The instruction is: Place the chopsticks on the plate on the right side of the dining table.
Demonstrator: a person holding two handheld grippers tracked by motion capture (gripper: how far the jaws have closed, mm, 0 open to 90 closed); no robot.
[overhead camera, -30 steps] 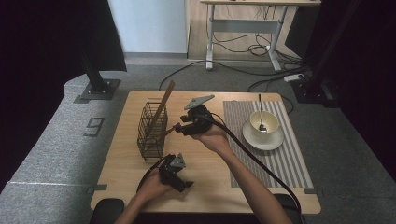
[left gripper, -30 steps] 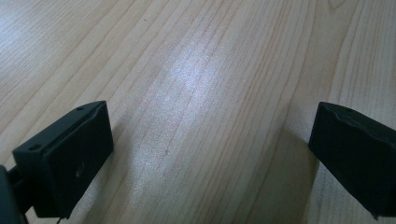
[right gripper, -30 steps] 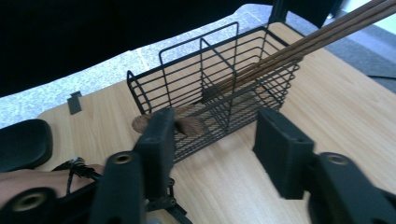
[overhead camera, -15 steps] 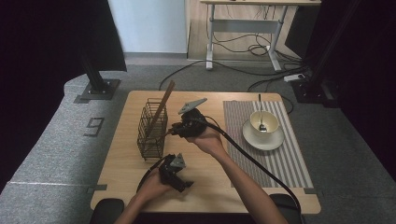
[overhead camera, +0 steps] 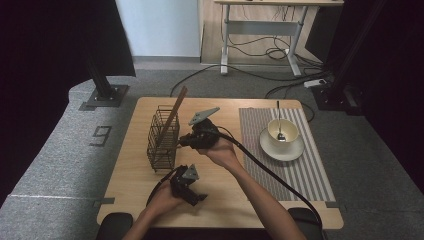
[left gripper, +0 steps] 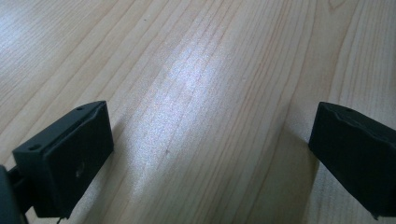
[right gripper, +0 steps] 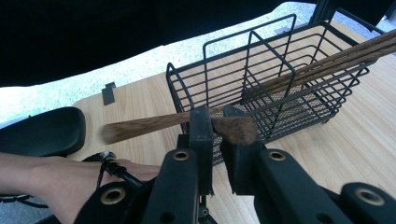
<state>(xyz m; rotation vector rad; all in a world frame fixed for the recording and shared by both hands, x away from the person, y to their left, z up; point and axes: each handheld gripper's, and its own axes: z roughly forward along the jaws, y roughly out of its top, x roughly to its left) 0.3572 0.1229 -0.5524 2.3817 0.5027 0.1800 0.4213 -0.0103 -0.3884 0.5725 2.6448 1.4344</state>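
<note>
A black wire basket (overhead camera: pixel 162 140) stands on the left part of the wooden table (overhead camera: pixel 230 195), and brown chopsticks (overhead camera: pixel 174 109) lean out of its top. My right gripper (overhead camera: pixel 186 141) hovers just right of the basket. In the right gripper view it (right gripper: pixel 215 125) is shut on a single brown chopstick (right gripper: pixel 140 126), held crosswise in front of the basket (right gripper: pixel 261 79), where more chopsticks (right gripper: pixel 327 60) lie. My left gripper (overhead camera: pixel 192 192) rests low near the table's front edge. Its jaws (left gripper: pixel 210 154) stand wide apart over bare wood with nothing between them.
A striped placemat (overhead camera: pixel 305 170) covers the table's right side. On it sits a white cup (overhead camera: pixel 283 131) on a saucer with a spoon inside. A dark pad (right gripper: pixel 42 130) lies at the table's front left corner. Cables trail from both grippers.
My right gripper has moved left and a little toward the person, bringing its chopstick close to the basket's side. The left gripper has stayed put.
</note>
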